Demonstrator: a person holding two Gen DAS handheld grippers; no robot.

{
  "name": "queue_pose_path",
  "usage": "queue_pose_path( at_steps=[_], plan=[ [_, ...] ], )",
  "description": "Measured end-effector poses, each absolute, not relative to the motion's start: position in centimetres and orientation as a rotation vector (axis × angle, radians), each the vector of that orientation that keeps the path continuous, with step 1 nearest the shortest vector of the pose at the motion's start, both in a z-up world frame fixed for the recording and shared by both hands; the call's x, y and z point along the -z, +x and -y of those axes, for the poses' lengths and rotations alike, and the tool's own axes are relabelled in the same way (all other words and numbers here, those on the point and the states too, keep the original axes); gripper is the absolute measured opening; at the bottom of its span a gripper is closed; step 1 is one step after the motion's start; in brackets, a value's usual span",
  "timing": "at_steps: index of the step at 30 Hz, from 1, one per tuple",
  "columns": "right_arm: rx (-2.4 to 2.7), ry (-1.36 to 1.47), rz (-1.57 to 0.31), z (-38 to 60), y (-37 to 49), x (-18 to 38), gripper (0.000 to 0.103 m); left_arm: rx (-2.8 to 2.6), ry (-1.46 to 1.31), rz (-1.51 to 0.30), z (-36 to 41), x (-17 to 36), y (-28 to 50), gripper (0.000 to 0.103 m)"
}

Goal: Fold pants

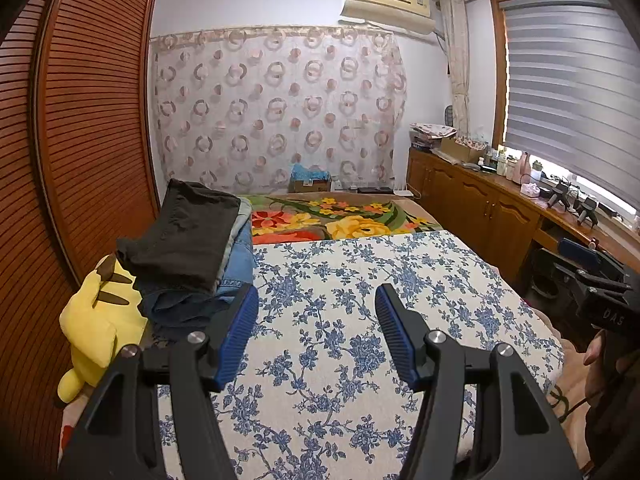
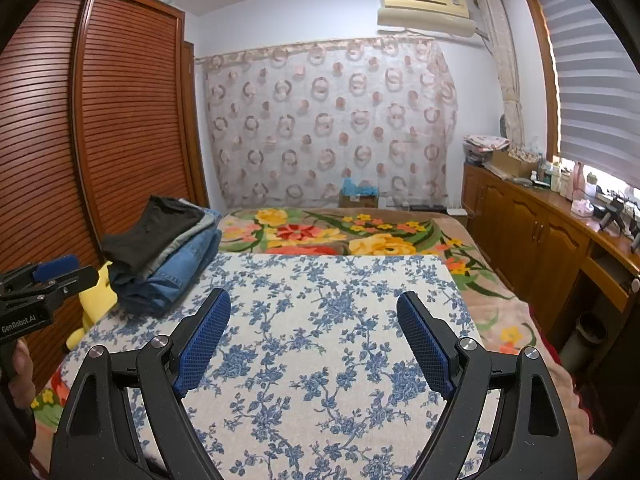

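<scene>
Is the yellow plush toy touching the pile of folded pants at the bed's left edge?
Touching. The left wrist view shows the pile of folded pants lying over the yellow plush toy, covering its top.

Two markings can be read. "GenRobot.AI" stands in white on the black body of the left gripper (image 2: 56,276), seen at the left edge of the right wrist view. The letters "DAS" stand faintly on the black body of the right gripper (image 1: 592,264), at the right edge of the left wrist view.
</scene>
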State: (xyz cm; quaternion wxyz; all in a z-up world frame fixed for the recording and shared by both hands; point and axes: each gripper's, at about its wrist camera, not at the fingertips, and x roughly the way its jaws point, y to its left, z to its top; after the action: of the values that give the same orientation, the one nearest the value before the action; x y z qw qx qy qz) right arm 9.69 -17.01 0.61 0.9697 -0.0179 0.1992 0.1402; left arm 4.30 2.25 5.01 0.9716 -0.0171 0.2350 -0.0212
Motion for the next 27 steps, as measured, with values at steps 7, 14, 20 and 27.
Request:
queue_pose_path(
  at_steps=[7, 14, 20, 27],
  plan=[
    [-0.282, -0.035, -0.402, 17.1, 9.7, -0.6, 0.087, 0.043, -0.035, -0.472, -2.17, -4.99, 4.24, 0.06],
    [-0.275, -0.036, -0.393, 17.08, 9.46, -0.7, 0.087, 0.043, -0.032, -0.466, -2.18, -5.15, 4.14, 0.06],
    [-0.276, -0.035, -0.391, 17.05, 9.29, -0.87, 0.087, 0.044, -0.031, -0.466, -2.16, -5.19, 4.12, 0.06],
    [-0.275, -0.035, -0.39, 17.05, 9.28, -0.84, 0.087, 0.041, -0.028, -0.466, -2.08, -5.24, 4.01, 0.06]
  ],
)
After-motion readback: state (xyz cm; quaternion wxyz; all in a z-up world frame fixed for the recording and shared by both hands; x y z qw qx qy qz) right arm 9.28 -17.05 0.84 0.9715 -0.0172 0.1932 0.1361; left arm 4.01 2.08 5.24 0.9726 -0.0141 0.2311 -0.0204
